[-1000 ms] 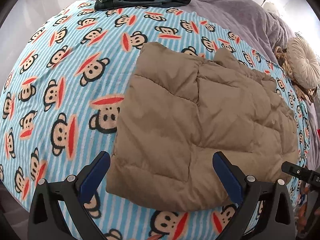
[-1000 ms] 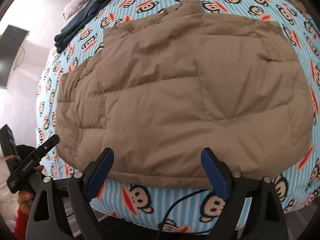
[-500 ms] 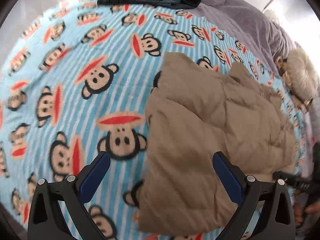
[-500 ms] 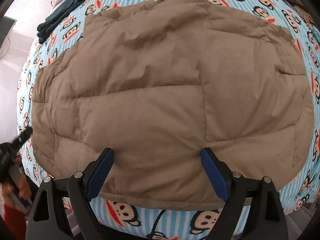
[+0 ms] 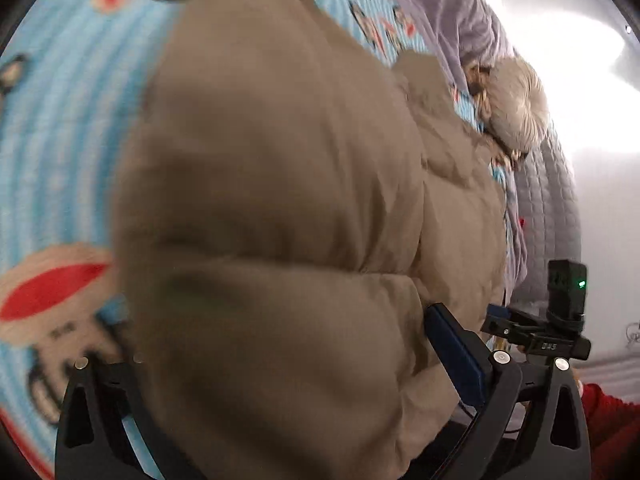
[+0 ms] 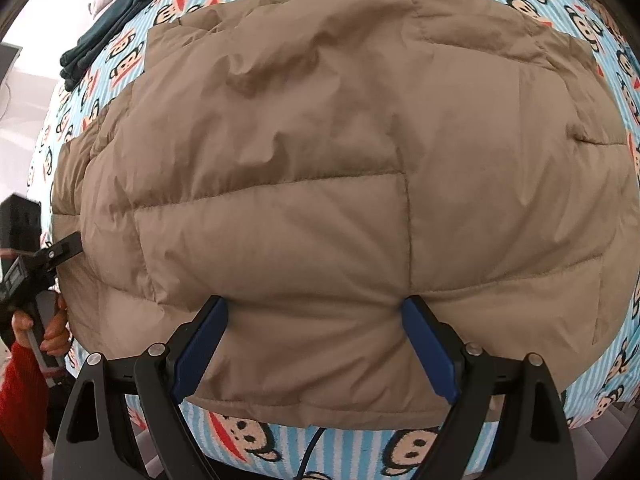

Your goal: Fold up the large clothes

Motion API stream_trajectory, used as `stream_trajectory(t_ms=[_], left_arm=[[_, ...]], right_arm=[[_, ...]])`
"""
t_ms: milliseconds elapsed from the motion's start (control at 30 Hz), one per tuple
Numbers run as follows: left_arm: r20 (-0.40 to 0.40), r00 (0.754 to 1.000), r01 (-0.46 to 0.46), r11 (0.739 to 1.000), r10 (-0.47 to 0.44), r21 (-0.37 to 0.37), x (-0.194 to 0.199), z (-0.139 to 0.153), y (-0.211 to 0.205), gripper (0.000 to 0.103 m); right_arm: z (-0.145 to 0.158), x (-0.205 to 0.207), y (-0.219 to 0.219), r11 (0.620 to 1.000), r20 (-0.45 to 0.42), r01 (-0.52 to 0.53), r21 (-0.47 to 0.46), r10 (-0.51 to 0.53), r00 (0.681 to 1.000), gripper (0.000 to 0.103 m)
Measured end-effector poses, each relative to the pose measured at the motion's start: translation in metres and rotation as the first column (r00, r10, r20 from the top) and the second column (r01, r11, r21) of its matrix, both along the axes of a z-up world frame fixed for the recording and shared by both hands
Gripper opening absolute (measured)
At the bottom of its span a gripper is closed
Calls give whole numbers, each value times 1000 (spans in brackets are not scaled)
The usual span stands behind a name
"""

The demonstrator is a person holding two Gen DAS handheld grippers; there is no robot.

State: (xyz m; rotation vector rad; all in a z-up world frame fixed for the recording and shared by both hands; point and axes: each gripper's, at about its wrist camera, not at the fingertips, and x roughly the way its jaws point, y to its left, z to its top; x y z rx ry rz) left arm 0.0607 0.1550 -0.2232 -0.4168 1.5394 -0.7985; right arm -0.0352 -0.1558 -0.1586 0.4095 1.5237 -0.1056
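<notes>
A tan quilted puffer jacket (image 6: 320, 184) lies spread flat on a blue-and-white striped fleece blanket printed with cartoon monkey faces (image 6: 256, 436), filling nearly all of the right wrist view. The right gripper (image 6: 316, 344), black-framed with blue pads, points steeply down at the jacket's near hem. Its jaws stand wide apart, and a puffed band of the hem bulges up between the two blue pads (image 6: 200, 348); whether the pads actually press on the fabric I cannot tell, and nothing is lifted.

To the left of that gripper, at the jacket's left edge, the left gripper (image 6: 60, 248) shows as a black finger tip touching or just beside the fabric, carried by a hand (image 6: 52, 332) in a red sleeve (image 6: 20, 396).

In the blurred left wrist view, the same jacket (image 5: 280, 220) swells up close in front of the left gripper (image 5: 280, 360). Its right blue pad (image 5: 456, 352) is clear of the cloth's side, while the left pad is hidden behind the fabric, so the jaws look wide with the jacket edge between them. Beyond and to the right sit a grey quilted bedcover (image 5: 548, 208) and a round cream cushion (image 5: 516, 108). Far ahead of the right gripper, folded dark teal clothing (image 6: 108, 28) rests at the blanket's edge.
</notes>
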Motion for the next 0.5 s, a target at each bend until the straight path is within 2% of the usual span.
stream_trajectory(t_ms=[33,67,100,167,200,267,333,367,400,500], left_arm=[[11,1000,18,1000,-19,21,0,-1,-6,102],[29,999,38,999,-39,37,-1,0,-11,95],[38,998,43,998,-44,35,1,2,-10,71],[5,1000,27,999,-26,-33,3,5,-4,42],[-5,1000,8,999,-8,-54,3,7,-1,36],[8,1000,3,999,-3,-40,0,14,-2,34],[21,1000,0,1000,0,-19,-3,23,-6,32],[29,1000,-3,1000,3,-9,-4,29,-8,30],[36,999,-5,1000,5,0,-5,36,-11,29],[73,997,-10,1000,8,17,-11,64,-19,26]], right_arm=[[0,1,1,1000,-3,-4,0,4,1000,91],[0,3,1,1000,-5,-7,1,7,1000,91],[2,3,1,1000,-8,-8,6,8,1000,91],[9,3,3,1000,0,-9,18,9,1000,91],[17,2,2,1000,20,-10,14,10,1000,91],[29,1,-1,1000,71,-12,-10,13,997,88],[39,0,-6,1000,139,-14,-28,17,990,58],[40,3,-8,999,155,-13,-36,18,988,25],[39,6,-9,999,160,-11,-35,17,987,12],[34,24,-14,1000,226,-13,8,10,974,10]])
